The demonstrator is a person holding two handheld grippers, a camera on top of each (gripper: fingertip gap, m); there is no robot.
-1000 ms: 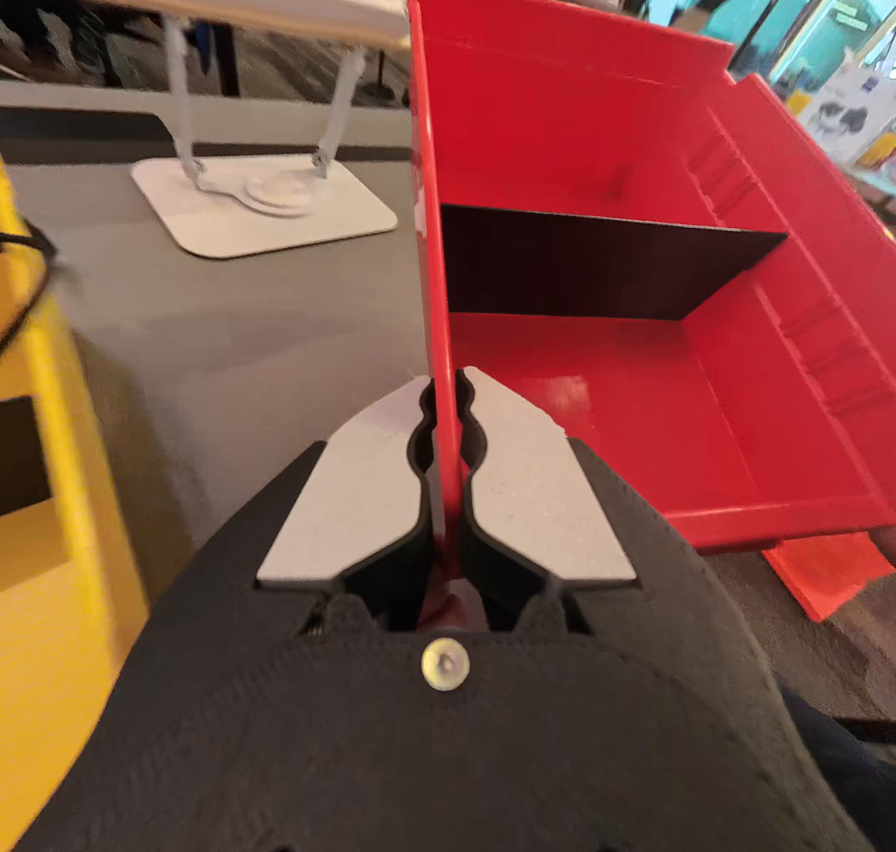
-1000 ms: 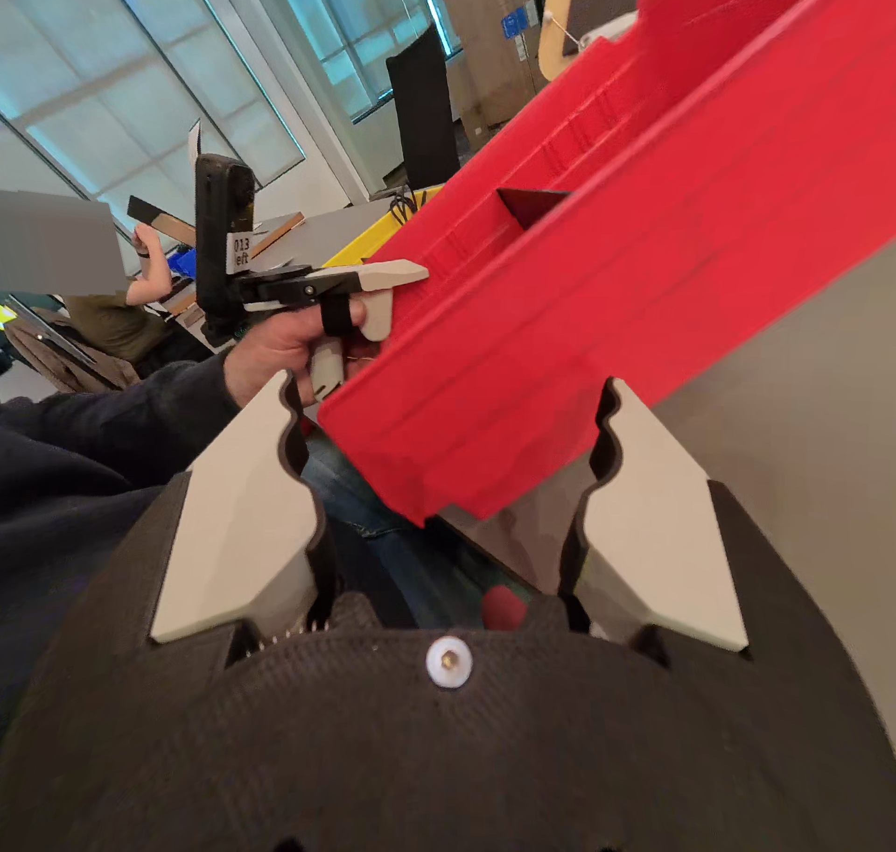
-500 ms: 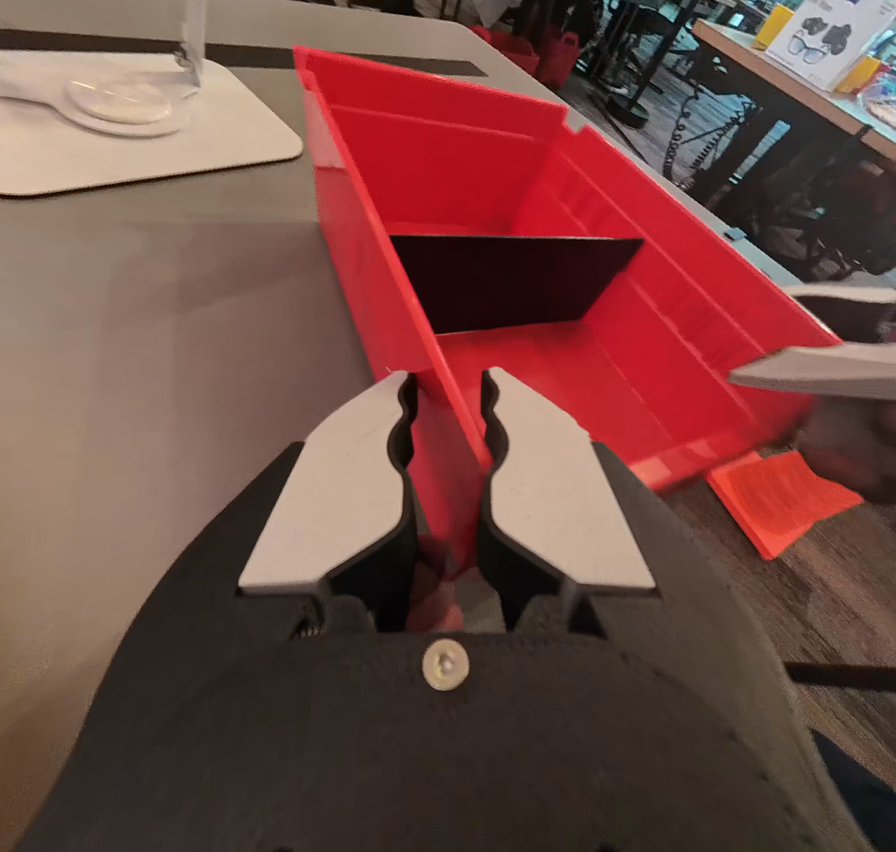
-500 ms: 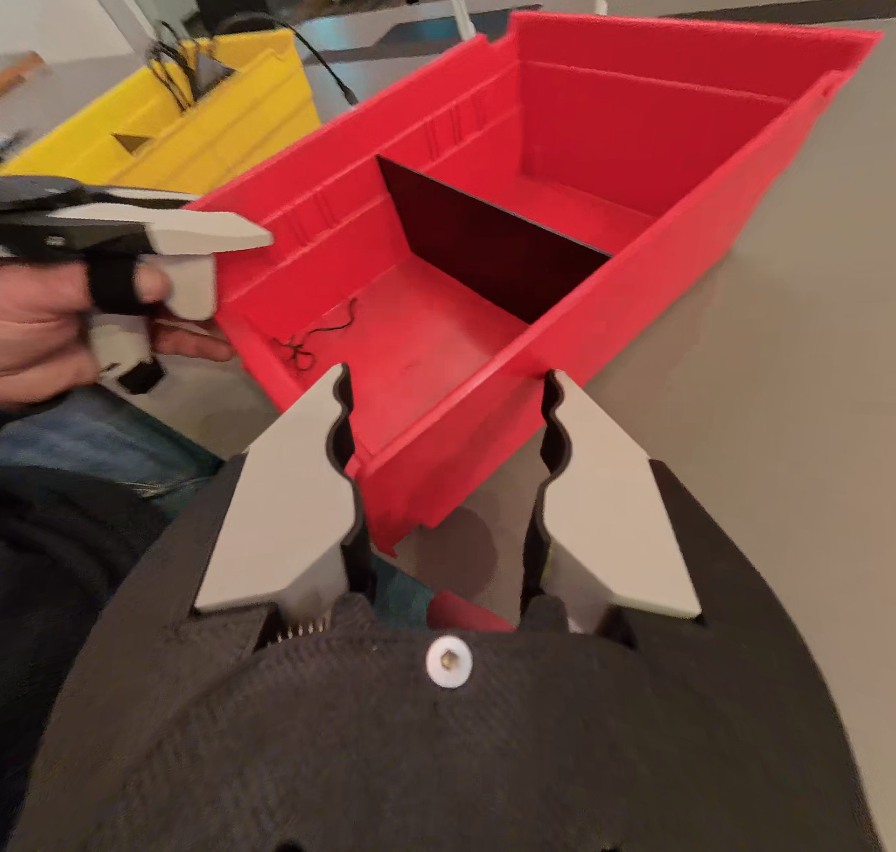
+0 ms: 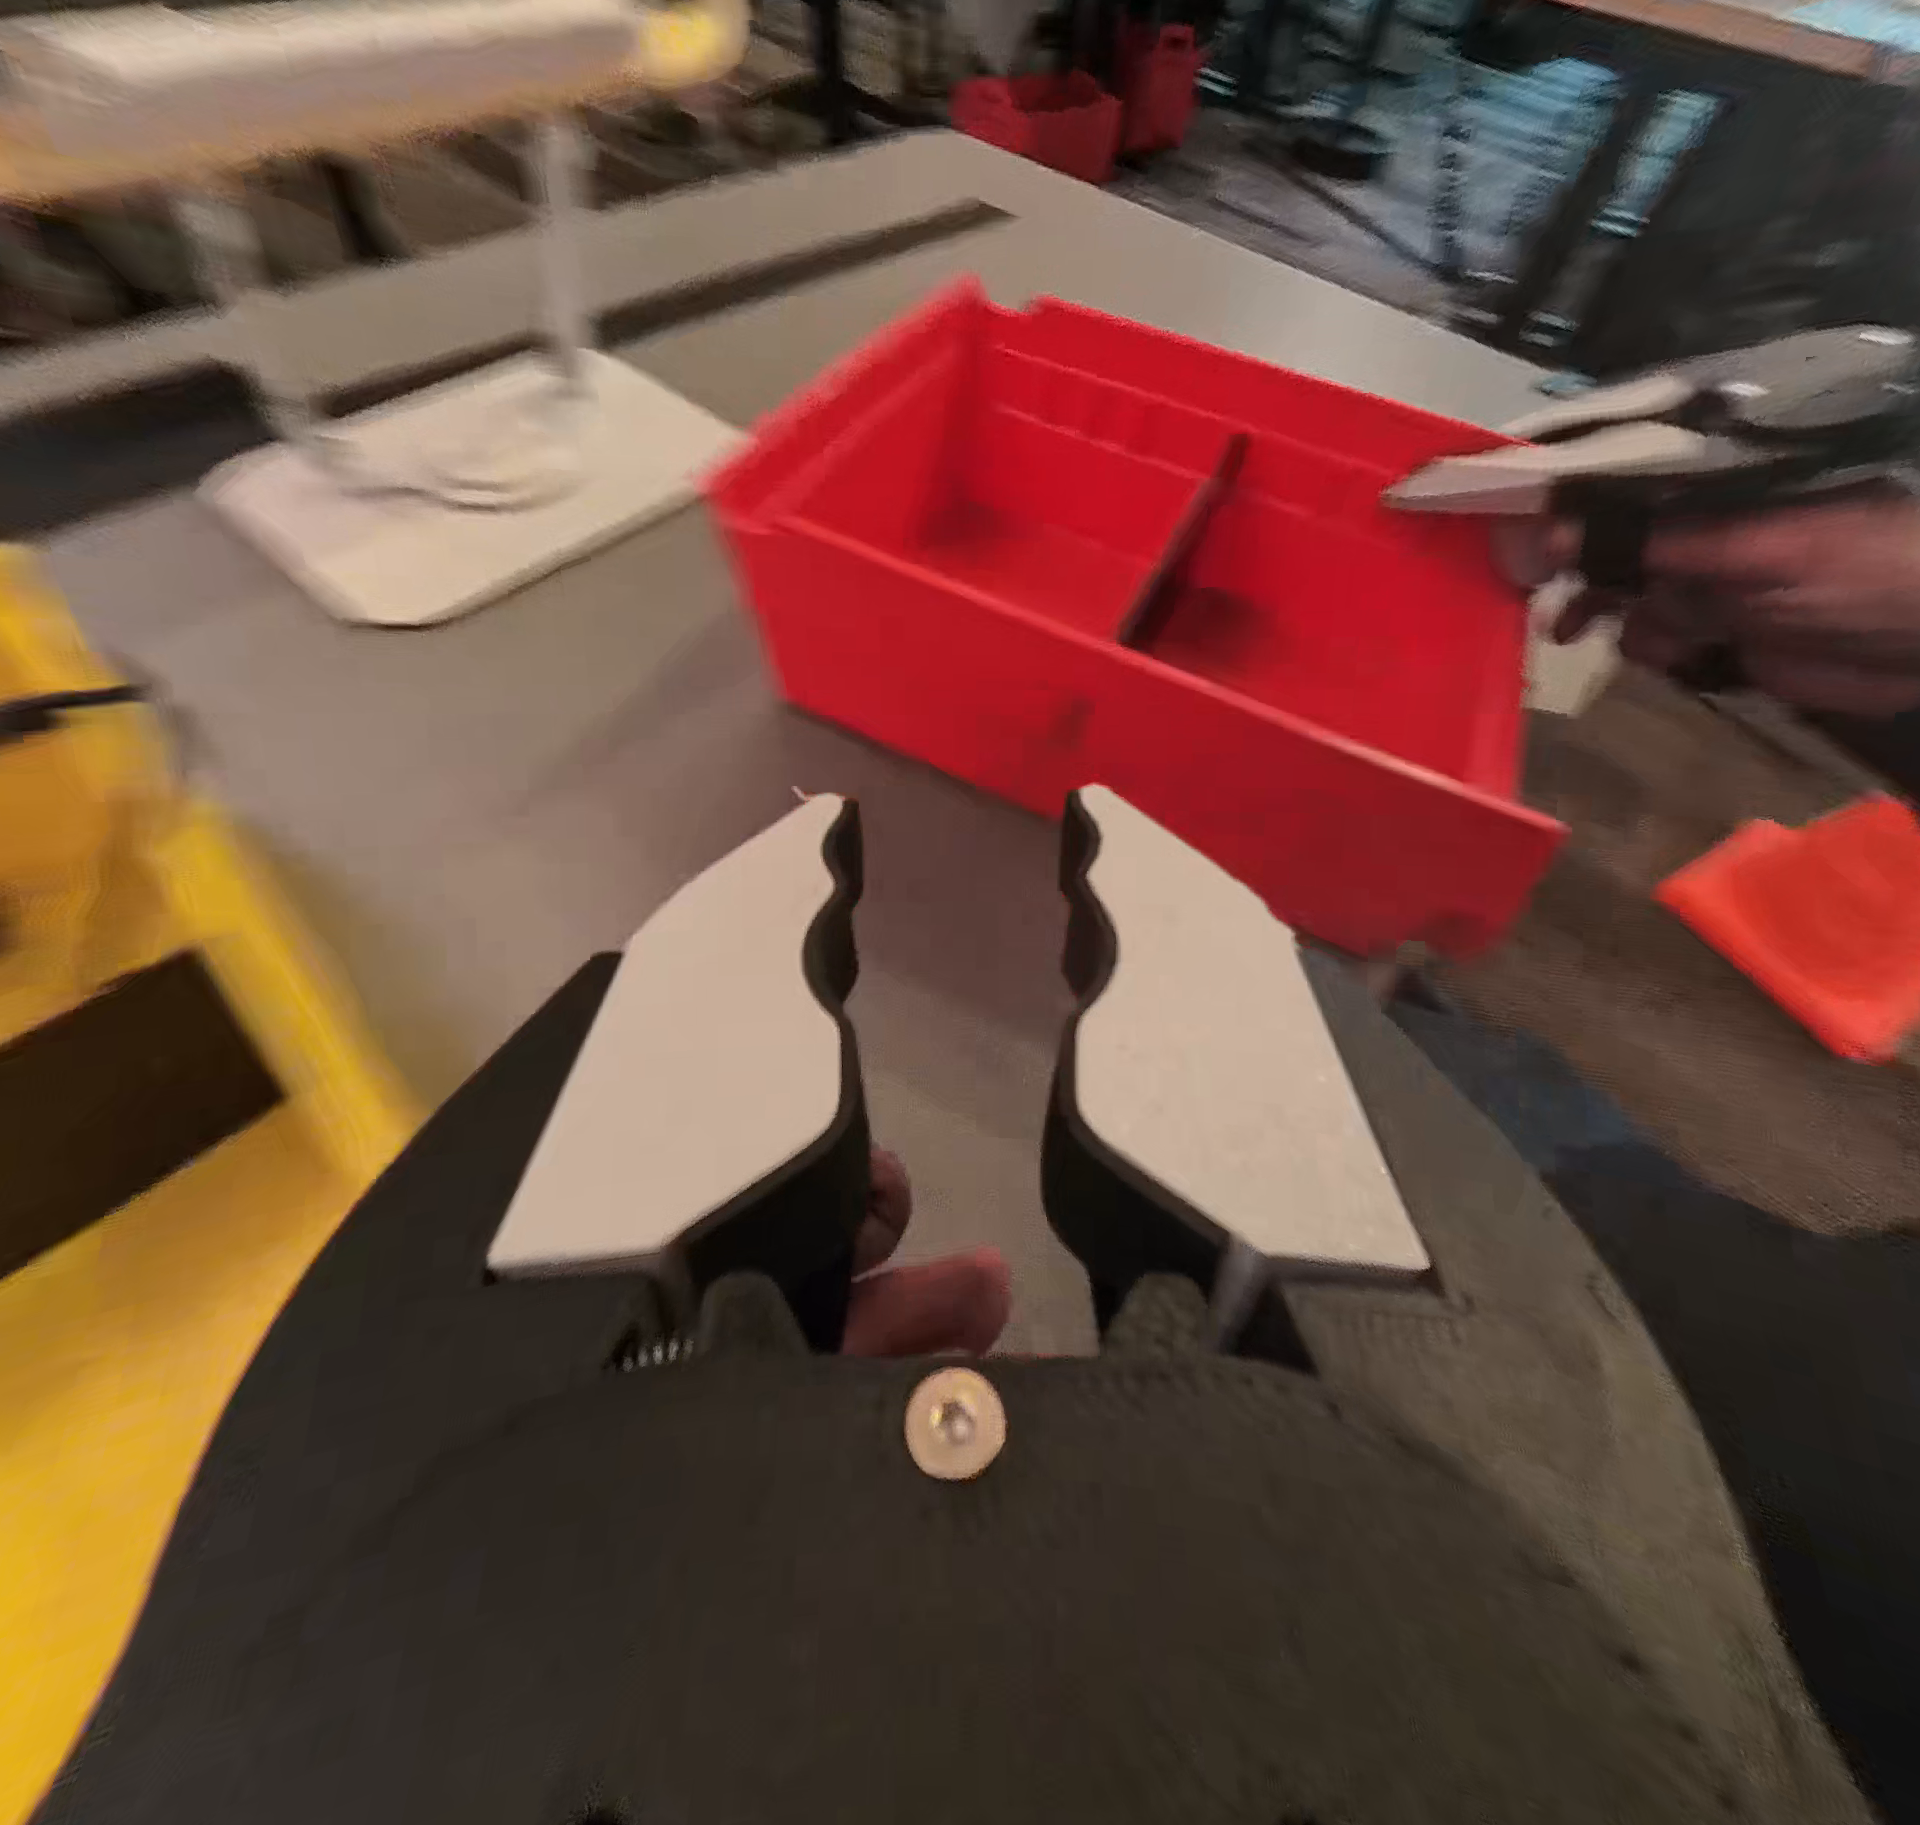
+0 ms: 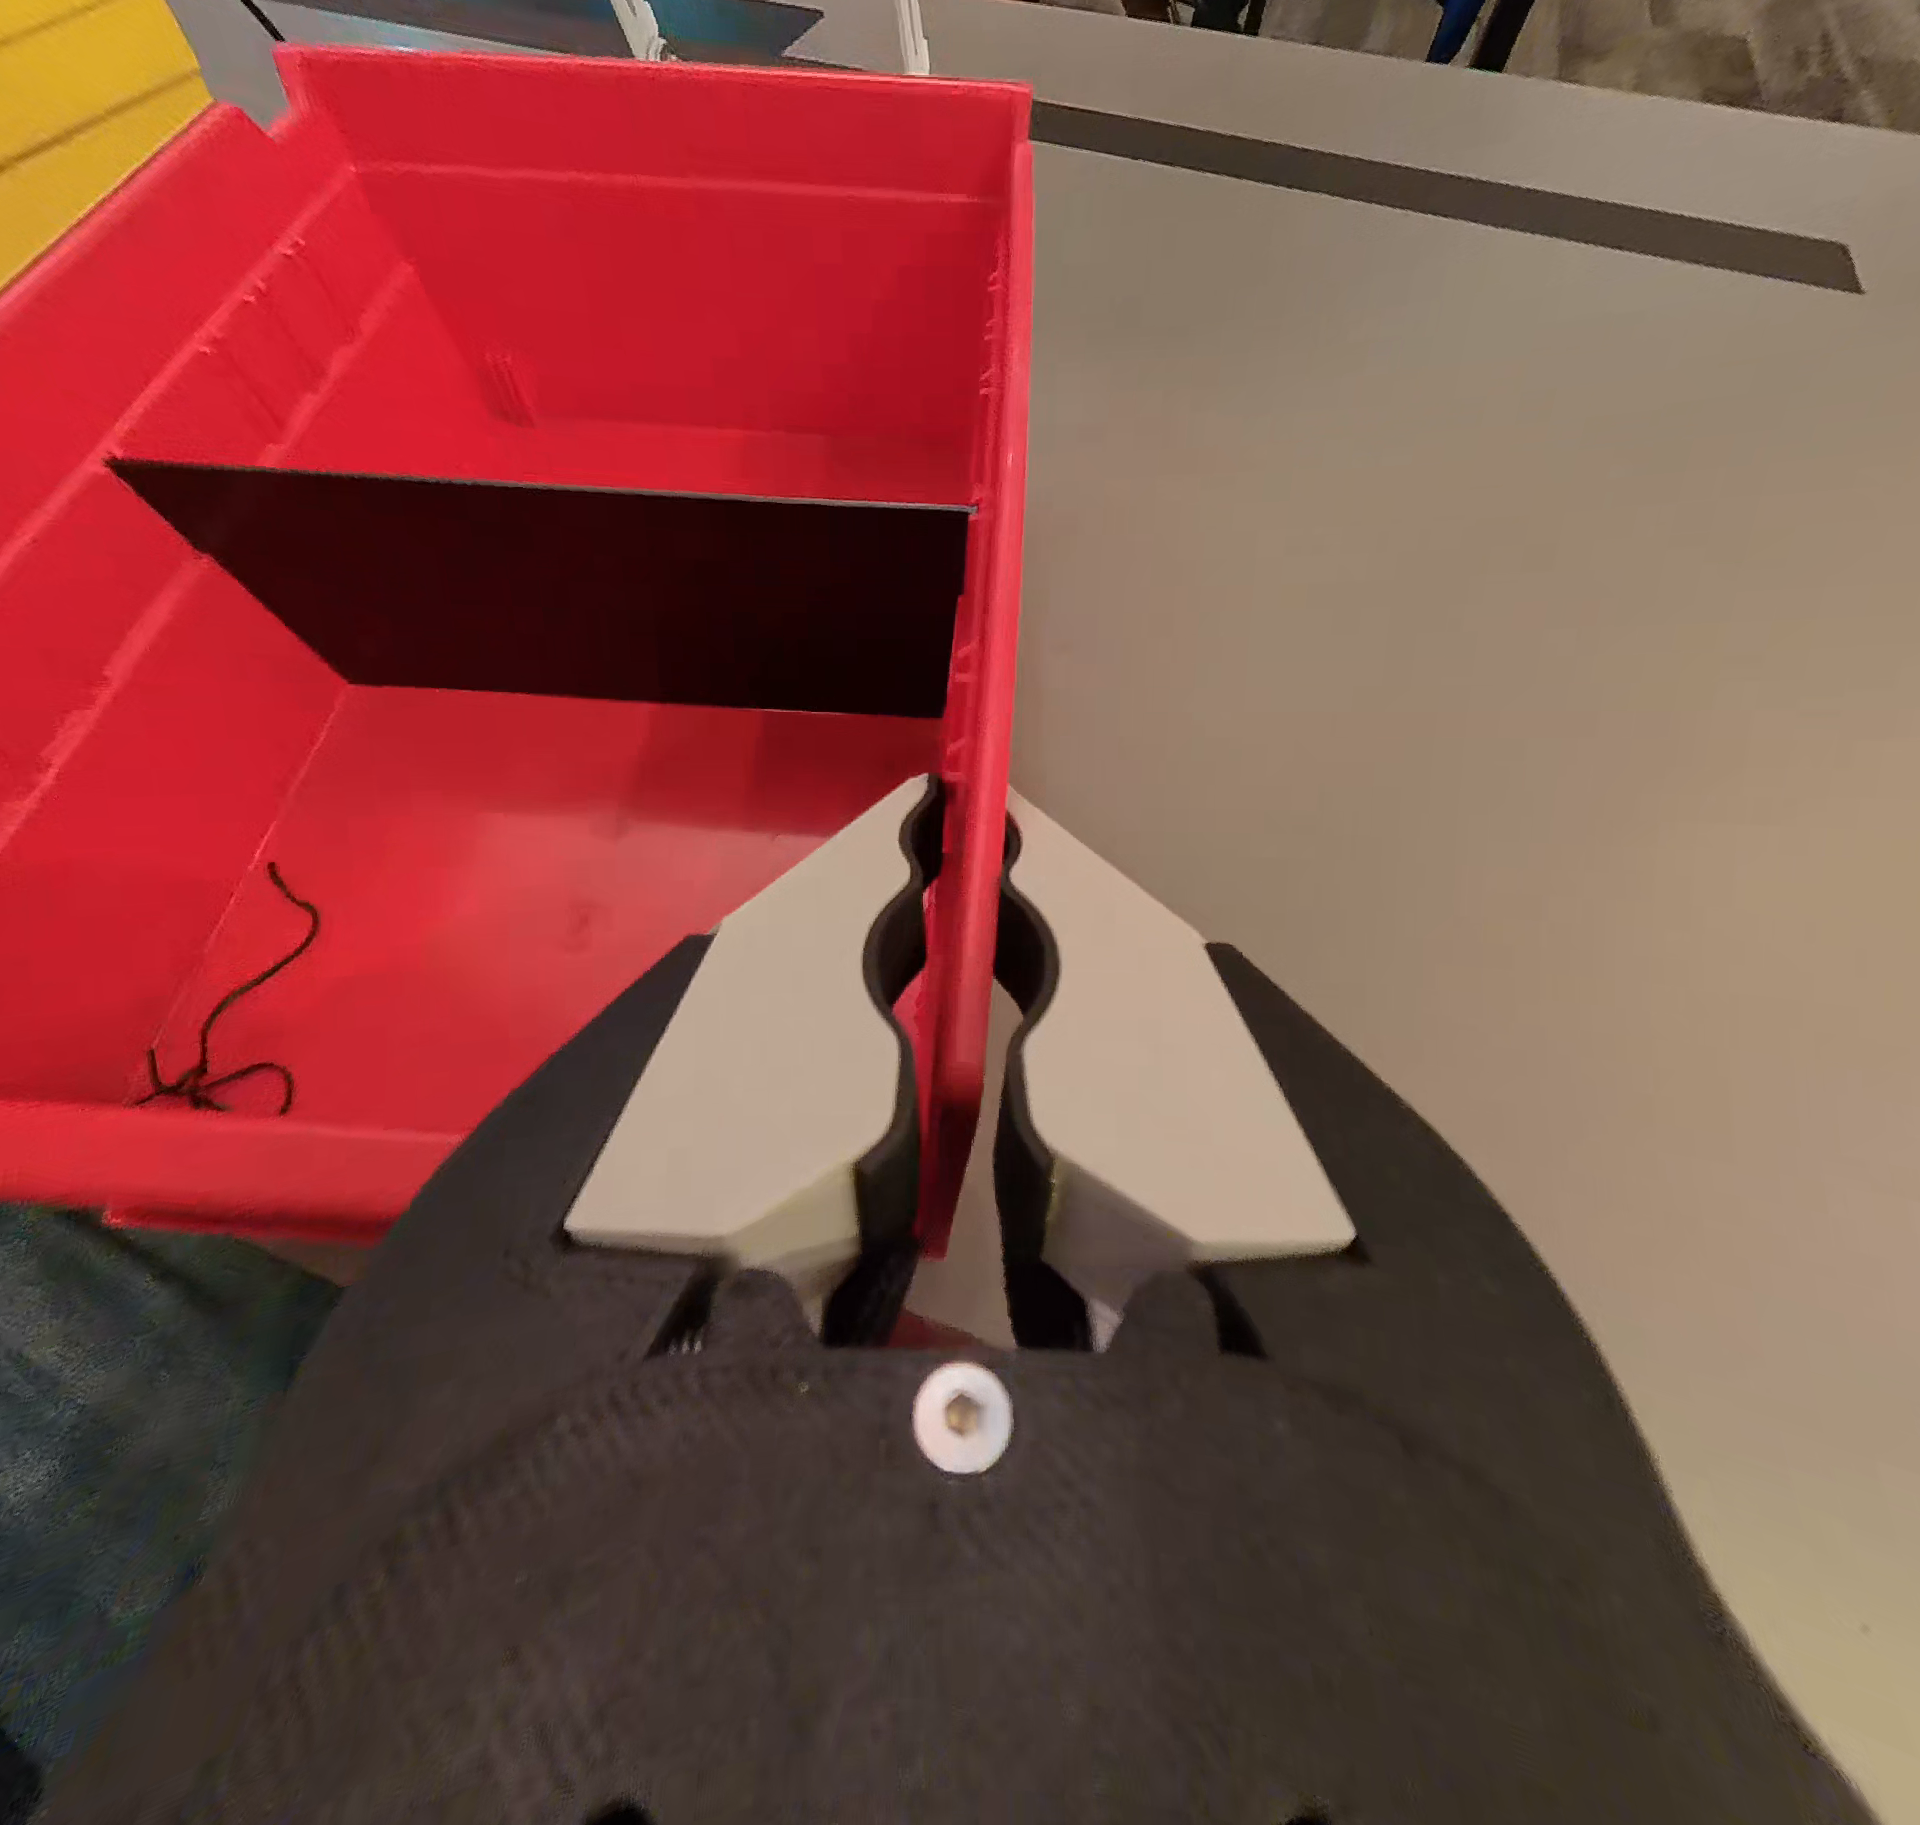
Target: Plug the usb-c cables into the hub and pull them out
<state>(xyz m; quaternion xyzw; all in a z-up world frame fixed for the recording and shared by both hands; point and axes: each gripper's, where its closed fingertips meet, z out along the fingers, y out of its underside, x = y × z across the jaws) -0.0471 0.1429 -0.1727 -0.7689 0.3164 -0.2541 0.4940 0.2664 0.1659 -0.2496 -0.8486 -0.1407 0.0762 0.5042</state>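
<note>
Red bin wall clamped by right gripper fingers; left gripper fingers apart, empty.

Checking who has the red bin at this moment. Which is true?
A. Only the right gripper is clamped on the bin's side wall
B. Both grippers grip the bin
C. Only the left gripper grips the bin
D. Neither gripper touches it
A: the right gripper is shut on the red bin's side wall, while the left gripper hangs open above the grey table, apart from the bin.
</note>
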